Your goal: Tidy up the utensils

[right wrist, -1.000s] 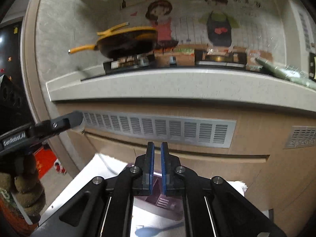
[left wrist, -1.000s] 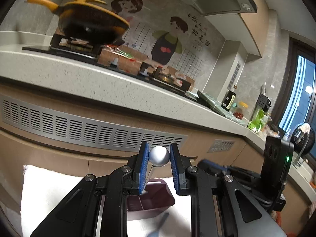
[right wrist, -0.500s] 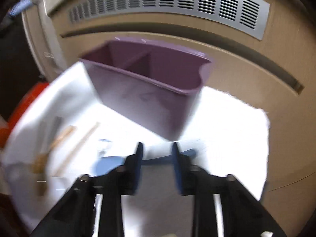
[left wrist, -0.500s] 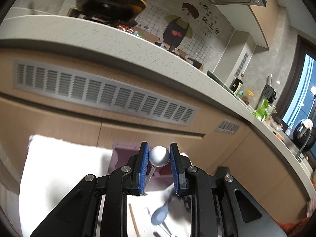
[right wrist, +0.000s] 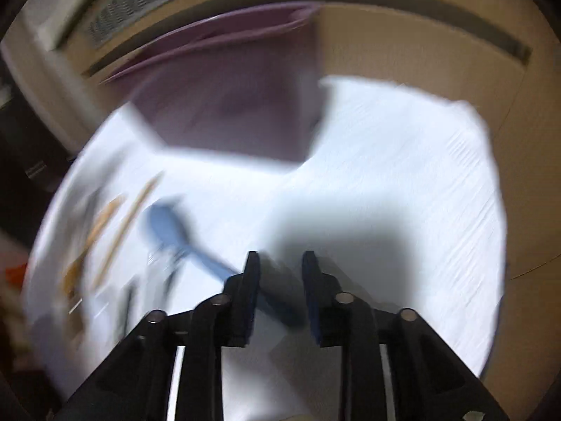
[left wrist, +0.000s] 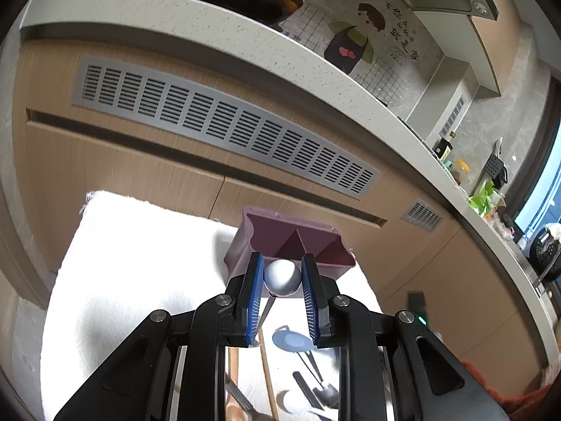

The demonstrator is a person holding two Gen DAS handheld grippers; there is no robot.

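My left gripper (left wrist: 280, 280) is shut on a metal spoon (left wrist: 282, 277); its round bowl sits between the blue pads, the handle running down. It hangs just in front of and above a purple divided utensil holder (left wrist: 261, 226) on a white cloth (left wrist: 140, 266). My right gripper (right wrist: 280, 263) is open, low over the cloth, its jaws on either side of the handle of a blue spoon (right wrist: 168, 224). That view is blurred. The holder (right wrist: 224, 105) stands beyond it.
Wooden chopsticks (left wrist: 268, 379), the blue spoon (left wrist: 291, 340) and dark utensils (left wrist: 315, 382) lie on the cloth below my left gripper. Chopsticks (right wrist: 129, 217) show left in the right wrist view. Wooden cabinet fronts with a grey vent (left wrist: 224, 129) rise behind.
Both grippers have tilted down toward the cloth. The right gripper has opened and dropped over the blue spoon's handle. The left gripper, still holding the metal spoon, has neared the holder.
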